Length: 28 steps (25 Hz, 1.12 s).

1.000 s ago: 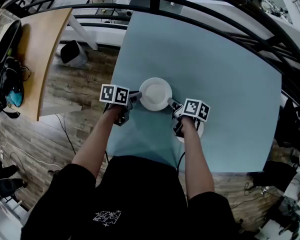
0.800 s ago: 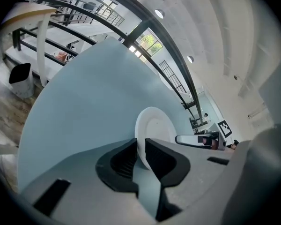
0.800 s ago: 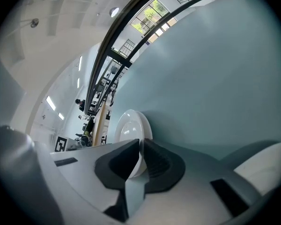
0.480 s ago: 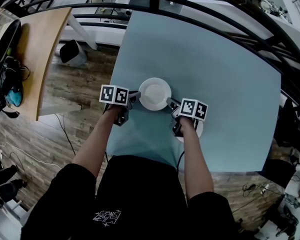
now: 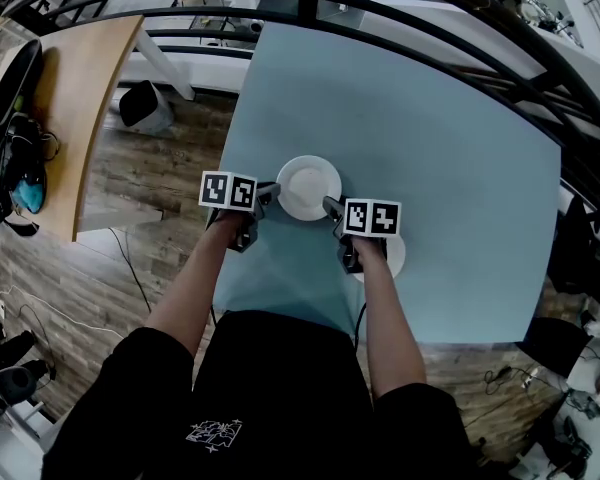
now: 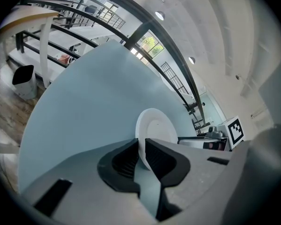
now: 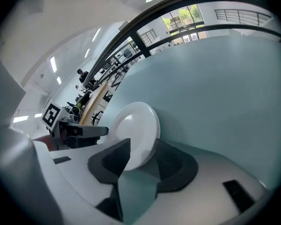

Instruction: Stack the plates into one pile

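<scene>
The white plate [image 5: 309, 186] sits on the pale blue surface [image 5: 430, 138]. At its left edge the left tongs [image 5: 269, 195] pinch the rim. At its right edge the right tongs [image 5: 332, 207] have just been opening and stand spread, with the rim loose between them. A second plate [image 5: 394, 259] lies near it, to its right.

White plate [image 5: 310, 186] on pale blue table [image 5: 430, 118]; second white plate [image 5: 396, 259] at four o'clock; left gripper [image 5: 271, 194] and right gripper [image 5: 330, 206] bear black-and-white square markers.
</scene>
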Each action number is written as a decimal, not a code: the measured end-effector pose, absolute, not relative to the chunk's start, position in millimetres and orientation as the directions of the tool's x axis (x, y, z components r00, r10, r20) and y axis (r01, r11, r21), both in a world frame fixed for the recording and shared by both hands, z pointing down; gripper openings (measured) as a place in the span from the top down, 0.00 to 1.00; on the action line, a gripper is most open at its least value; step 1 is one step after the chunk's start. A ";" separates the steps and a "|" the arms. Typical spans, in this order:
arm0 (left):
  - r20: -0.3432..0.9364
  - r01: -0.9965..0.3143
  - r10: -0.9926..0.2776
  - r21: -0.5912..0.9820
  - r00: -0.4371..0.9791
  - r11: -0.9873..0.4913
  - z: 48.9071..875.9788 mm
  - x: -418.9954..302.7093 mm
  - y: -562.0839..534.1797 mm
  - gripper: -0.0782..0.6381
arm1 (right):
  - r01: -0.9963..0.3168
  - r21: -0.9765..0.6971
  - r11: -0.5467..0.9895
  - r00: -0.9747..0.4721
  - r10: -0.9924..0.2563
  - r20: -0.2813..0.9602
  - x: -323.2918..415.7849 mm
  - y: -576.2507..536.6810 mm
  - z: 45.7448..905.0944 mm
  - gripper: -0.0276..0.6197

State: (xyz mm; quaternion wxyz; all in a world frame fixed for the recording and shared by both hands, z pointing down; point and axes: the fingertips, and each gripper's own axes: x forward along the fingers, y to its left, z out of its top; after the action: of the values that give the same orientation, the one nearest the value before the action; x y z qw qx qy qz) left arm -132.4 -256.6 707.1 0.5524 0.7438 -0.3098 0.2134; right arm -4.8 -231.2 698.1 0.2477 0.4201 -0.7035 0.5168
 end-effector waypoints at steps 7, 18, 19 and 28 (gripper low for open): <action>0.656 -0.696 -0.234 0.690 0.717 -0.197 705.4 -130.6 -255.1 0.84 | -0.887 -0.416 0.202 -0.461 -0.323 0.826 -3.5 -231.7 699.7 0.69; 0.667 -0.722 -0.289 0.672 0.687 -0.164 698.6 -144.7 -252.5 0.84 | -0.876 -0.454 0.161 -0.478 -0.405 0.780 11.0 -230.2 682.7 0.70; 0.667 -0.724 -0.297 0.671 0.683 -0.158 697.2 -145.2 -251.1 0.84 | -0.869 -0.470 0.156 -0.490 -0.410 0.769 12.4 -228.1 680.1 0.72; 0.658 -0.727 -0.337 0.672 0.673 -0.142 681.1 -140.8 -224.3 0.84 | -0.815 -0.555 0.168 -0.566 -0.440 0.697 15.5 -205.5 659.7 0.92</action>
State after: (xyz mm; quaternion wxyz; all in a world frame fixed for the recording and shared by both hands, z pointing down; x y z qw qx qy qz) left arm -140.8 -224.3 681.1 0.5456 0.7341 -0.3625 0.1787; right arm 15.5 -205.5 659.7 0.1926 0.4241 -0.7396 0.4857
